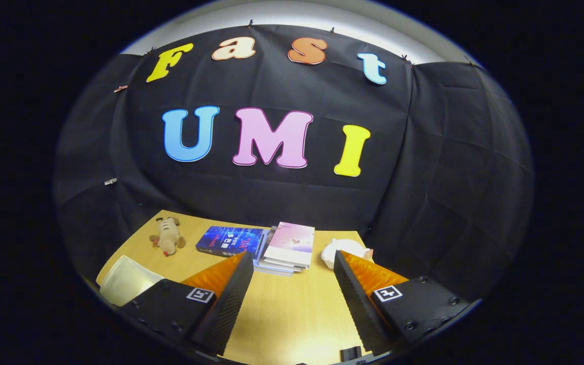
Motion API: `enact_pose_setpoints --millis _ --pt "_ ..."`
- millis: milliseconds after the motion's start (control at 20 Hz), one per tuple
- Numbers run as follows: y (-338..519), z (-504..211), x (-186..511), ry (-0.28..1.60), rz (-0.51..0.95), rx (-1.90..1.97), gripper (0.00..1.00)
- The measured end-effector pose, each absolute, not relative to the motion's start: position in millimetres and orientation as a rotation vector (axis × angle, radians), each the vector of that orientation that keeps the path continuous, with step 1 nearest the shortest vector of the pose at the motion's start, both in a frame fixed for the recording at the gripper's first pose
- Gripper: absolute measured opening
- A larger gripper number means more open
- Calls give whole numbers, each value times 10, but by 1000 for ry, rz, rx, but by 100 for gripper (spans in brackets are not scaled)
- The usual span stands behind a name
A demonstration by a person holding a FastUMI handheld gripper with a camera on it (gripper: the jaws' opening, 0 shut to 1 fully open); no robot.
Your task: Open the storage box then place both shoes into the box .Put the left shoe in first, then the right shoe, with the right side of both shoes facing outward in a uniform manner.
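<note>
A: What could trip us up from here?

B: Our claw (292, 299) hangs spread wide over the pale wooden counter (292, 314), pinching nothing. The clutter ahead is the risk: if we sweep forward low, the fingers could knock the stack of books with a pink cover on top (287, 248) or the dark blue book (228, 241) beside it.

A: And the storage box?

B: We judge the pale translucent plastic thing (127, 281) just outside our left finger to be the box or its lid, but we cannot tell which. It sits near the counter's edge, so a careless swing left could shove it off.

A: The shoes?

B: A rumpled white object (345, 251) lies just beyond the right finger; we cannot tell whether it is a shoe. A small tan plush toy (168, 235) lies further off left, well apart.
</note>
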State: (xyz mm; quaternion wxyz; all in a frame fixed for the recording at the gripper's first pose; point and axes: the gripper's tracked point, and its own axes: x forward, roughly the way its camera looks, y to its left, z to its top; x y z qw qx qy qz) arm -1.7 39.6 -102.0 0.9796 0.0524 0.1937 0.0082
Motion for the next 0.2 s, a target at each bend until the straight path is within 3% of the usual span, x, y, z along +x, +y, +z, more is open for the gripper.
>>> enact_pose_setpoints --millis 200 --pt "230 -1118 -76 402 34 109 98"
